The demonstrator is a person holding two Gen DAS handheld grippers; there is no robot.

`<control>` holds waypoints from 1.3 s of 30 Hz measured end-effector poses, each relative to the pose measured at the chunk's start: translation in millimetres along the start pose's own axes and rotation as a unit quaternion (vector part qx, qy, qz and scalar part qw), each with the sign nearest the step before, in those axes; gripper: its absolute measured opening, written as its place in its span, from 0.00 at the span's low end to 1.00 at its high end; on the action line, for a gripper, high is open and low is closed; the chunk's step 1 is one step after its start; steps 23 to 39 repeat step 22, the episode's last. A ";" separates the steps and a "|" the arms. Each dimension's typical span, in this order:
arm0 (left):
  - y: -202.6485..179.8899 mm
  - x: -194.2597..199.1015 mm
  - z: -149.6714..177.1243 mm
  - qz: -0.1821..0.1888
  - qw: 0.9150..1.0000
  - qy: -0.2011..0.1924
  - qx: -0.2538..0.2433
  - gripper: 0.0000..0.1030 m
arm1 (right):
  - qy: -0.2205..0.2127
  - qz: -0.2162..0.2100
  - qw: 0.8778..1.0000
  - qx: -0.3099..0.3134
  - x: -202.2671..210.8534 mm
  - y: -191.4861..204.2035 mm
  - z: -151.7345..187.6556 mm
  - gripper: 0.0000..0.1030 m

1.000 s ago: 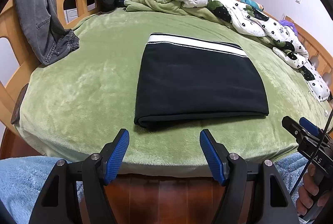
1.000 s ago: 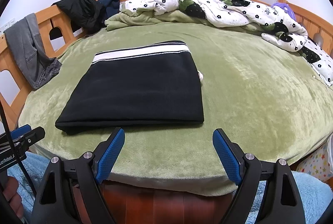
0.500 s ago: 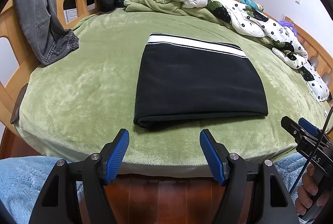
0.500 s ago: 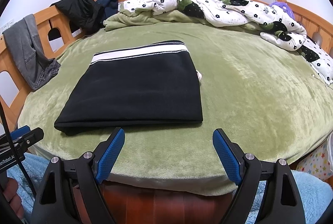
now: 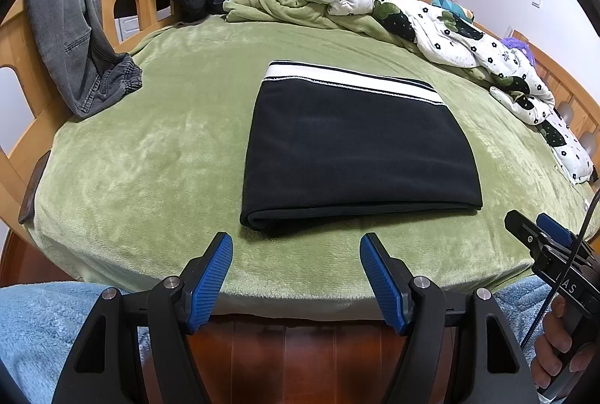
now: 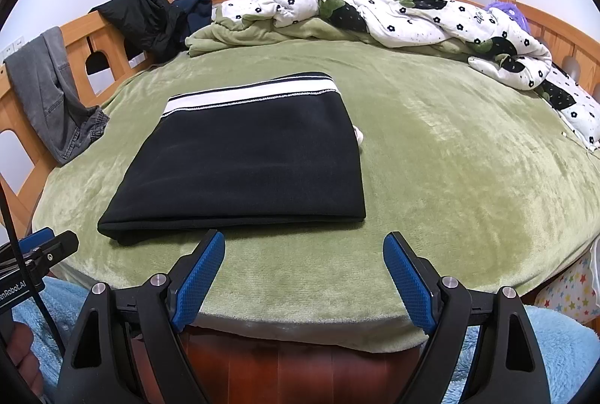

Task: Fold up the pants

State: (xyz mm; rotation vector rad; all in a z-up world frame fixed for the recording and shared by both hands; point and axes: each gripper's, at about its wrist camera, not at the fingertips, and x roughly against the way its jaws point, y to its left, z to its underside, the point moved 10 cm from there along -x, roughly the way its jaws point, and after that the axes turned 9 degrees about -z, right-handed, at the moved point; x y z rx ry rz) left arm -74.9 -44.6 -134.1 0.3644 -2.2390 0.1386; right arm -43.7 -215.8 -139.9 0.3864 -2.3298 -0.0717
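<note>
On bed: folded pants (image 5: 356,149), waistband facing away, fold nearest.

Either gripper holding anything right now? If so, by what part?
Nothing held. Left gripper and right gripper are both open, short of the folded black pants on the bed.

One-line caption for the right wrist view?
Folded black pants lie flat on the green blanket; the open right claw hovers empty at the bed's near edge.

The left gripper (image 5: 296,246) points forward and down, its blue pads (image 5: 210,278) wide apart with nothing between them. The right gripper (image 6: 303,246) has the same pose, jaws apart and empty. A hand (image 5: 555,347) grips the right gripper's handle.
</note>
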 end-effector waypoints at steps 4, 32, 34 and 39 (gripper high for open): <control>-0.2 0.2 0.2 0.000 1.000 0.000 0.000 0.67 | 0.000 0.001 1.000 -0.001 -0.1 -0.4 0.0 0.83; -1.7 1.5 -3.3 0.003 1.000 -0.005 -0.001 0.67 | -0.001 0.002 1.000 -0.002 -0.5 1.1 0.2 0.83; -1.7 1.5 -3.3 0.003 1.000 -0.005 -0.001 0.67 | -0.001 0.002 1.000 -0.002 -0.5 1.1 0.2 0.83; -1.7 1.5 -3.3 0.003 1.000 -0.005 -0.001 0.67 | -0.001 0.002 1.000 -0.002 -0.5 1.1 0.2 0.83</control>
